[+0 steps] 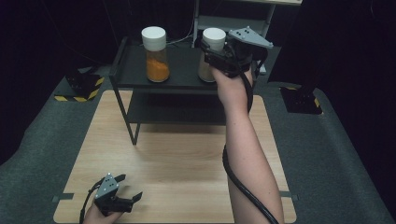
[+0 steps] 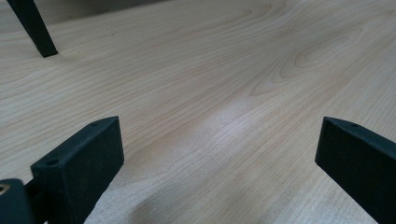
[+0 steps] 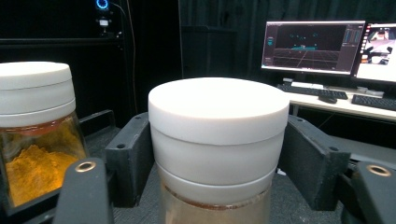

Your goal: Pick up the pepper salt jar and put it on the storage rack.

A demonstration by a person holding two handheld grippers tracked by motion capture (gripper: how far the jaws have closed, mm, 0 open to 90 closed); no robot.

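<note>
Right gripper (image 3: 217, 163) is at the white-lidded jar (image 3: 217, 135) on the rack's top shelf (image 1: 187, 81), right end; its fingers (image 3: 128, 158) flank the lid, and contact can't be judged. Jar appears set down beside the orange-powder jar (image 1: 156, 53); release and withdrawal remain. Left gripper (image 1: 126, 196) rests wide open, empty, at the table's (image 1: 187, 158) near left corner.

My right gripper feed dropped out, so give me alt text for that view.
A white-lidded jar stands between the right gripper's two black fingers, one at each side of its lid. A second jar of orange powder stands at left, with lit monitors behind.
</note>
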